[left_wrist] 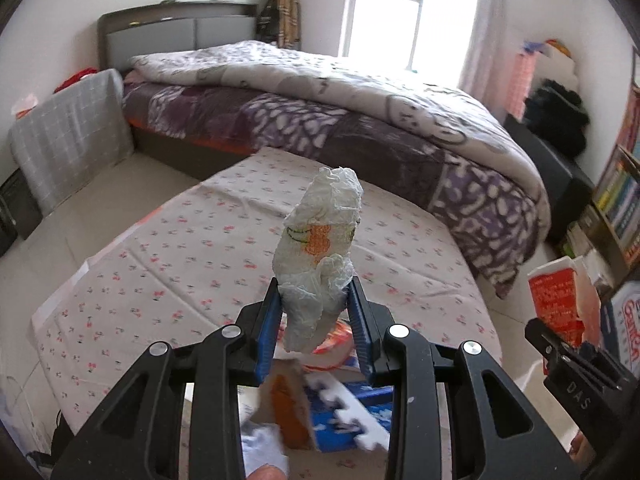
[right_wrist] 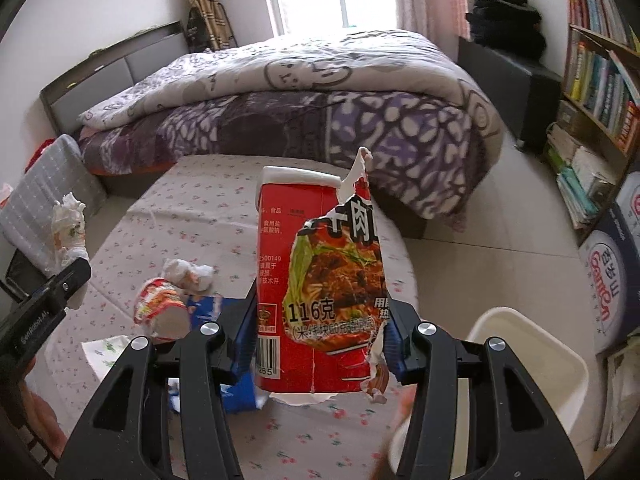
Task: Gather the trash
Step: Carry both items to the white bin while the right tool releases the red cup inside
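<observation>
Left gripper: fingers clenched on a crumpled tissue wad, held upright above the surface.
Right gripper: fingers clamped on a torn red noodle cup, lifted clear of the surface.
Left view only: blue-and-white packaging and a brown-orange scrap below the fingers, blurred.
Right view only: second crumpled tissue, a small crushed cup lying beside it, and a white bin at lower right.
Cross-check: each view catches the other gripper's load at its edge.
Background: bed behind the surface; bookshelf at right.
</observation>
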